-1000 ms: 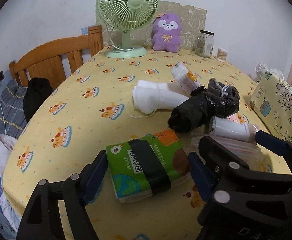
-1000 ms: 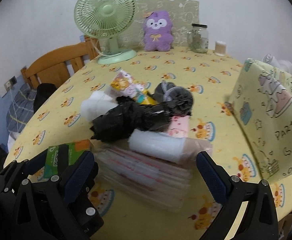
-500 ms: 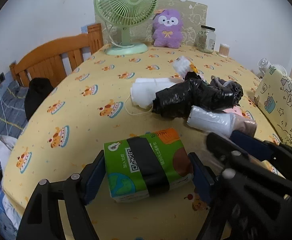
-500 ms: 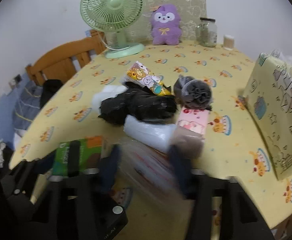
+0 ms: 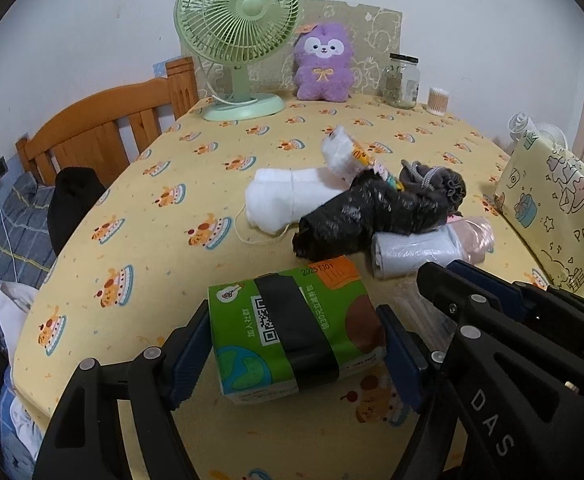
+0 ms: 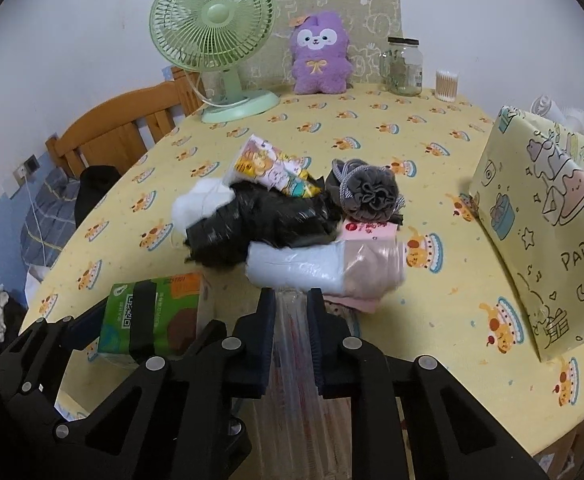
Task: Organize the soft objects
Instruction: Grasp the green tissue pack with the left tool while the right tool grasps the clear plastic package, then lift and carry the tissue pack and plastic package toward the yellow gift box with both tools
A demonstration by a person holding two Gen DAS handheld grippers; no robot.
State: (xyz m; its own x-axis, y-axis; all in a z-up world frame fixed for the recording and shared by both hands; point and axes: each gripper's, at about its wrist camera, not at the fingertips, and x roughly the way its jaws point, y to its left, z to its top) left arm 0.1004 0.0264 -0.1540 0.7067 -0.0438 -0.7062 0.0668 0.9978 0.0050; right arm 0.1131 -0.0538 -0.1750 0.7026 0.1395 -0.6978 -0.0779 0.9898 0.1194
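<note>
Closing from a wide spread a second ago, the right gripper [image 6: 290,332] now pinches a clear plastic packet [image 6: 295,364] at the near edge of the table [image 5: 140,256]; that packet looks secured and ready to be lifted out of the pile. Beside it, the left gripper [image 5: 293,344] has not shifted, its pads flanking a green tissue pack [image 5: 292,332] and appearing to press its sides. Counted in the heap beyond: one black bag roll [image 6: 252,220], one white cloth roll [image 5: 284,200], one pale plastic roll [image 6: 323,268], one grey pouch [image 6: 371,192], one printed tube [image 6: 272,170]. One gift bag [image 6: 543,240] stands at the right.
</note>
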